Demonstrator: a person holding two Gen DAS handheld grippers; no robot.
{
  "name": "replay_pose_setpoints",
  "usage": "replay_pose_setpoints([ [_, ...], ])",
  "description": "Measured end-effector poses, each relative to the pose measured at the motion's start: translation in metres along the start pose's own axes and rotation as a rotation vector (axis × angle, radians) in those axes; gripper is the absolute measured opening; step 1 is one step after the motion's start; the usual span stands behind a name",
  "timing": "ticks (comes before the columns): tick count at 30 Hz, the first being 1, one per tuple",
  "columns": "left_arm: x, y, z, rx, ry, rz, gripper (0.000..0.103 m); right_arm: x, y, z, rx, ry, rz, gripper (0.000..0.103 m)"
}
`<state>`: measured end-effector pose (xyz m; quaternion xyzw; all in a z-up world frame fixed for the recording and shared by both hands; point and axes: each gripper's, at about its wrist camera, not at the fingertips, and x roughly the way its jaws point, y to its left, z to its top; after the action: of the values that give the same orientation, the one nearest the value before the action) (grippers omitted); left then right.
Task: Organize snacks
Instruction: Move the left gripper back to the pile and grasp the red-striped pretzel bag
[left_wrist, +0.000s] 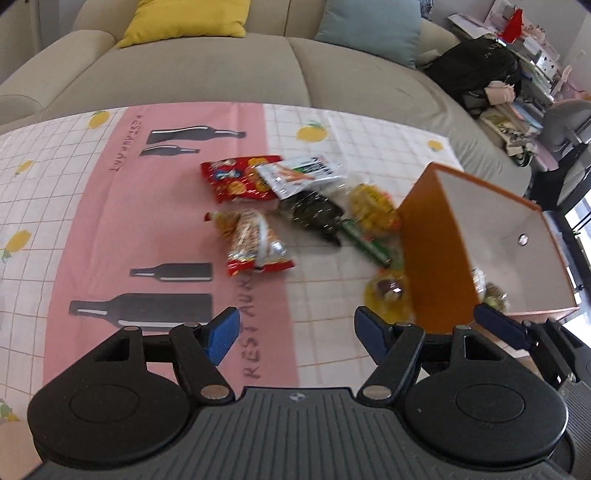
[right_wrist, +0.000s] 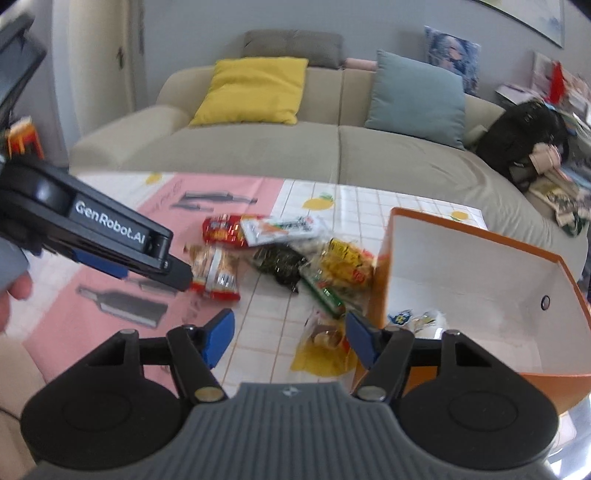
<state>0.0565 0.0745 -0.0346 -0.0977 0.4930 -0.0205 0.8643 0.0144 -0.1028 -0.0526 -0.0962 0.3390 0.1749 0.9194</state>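
Several snack packets lie in a heap on the tablecloth: a red packet (left_wrist: 240, 177), a white packet (left_wrist: 299, 173), a dark seaweed packet (left_wrist: 310, 212), a yellow packet (left_wrist: 373, 206), a green stick (left_wrist: 364, 243) and a red-and-silver packet (left_wrist: 255, 243). An orange box (left_wrist: 436, 258) with a white inside stands right of them, with a packet or two inside (right_wrist: 413, 319). My left gripper (left_wrist: 295, 334) is open and empty, above the cloth before the heap. My right gripper (right_wrist: 290, 336) is open and empty, over a yellow packet (right_wrist: 325, 347) beside the box (right_wrist: 480, 288).
The pink and white tablecloth (left_wrist: 110, 221) covers the table. A beige sofa (left_wrist: 221, 74) with yellow (left_wrist: 188, 18) and blue cushions runs behind it. A black bag (left_wrist: 476, 66) and clutter sit at the right. The left gripper's body (right_wrist: 92, 236) reaches in from the left.
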Motion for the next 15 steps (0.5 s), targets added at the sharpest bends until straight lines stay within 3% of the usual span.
replay_pose_setpoints([
  [5, 0.008, 0.012, -0.008, 0.009, -0.013, 0.014, 0.083, 0.022, 0.017, -0.007, -0.113, 0.029, -0.031, 0.064],
  [15, 0.035, 0.023, -0.009, 0.000, 0.002, 0.030, 0.083, 0.085, 0.035, -0.009, -0.286, 0.109, -0.193, 0.064],
])
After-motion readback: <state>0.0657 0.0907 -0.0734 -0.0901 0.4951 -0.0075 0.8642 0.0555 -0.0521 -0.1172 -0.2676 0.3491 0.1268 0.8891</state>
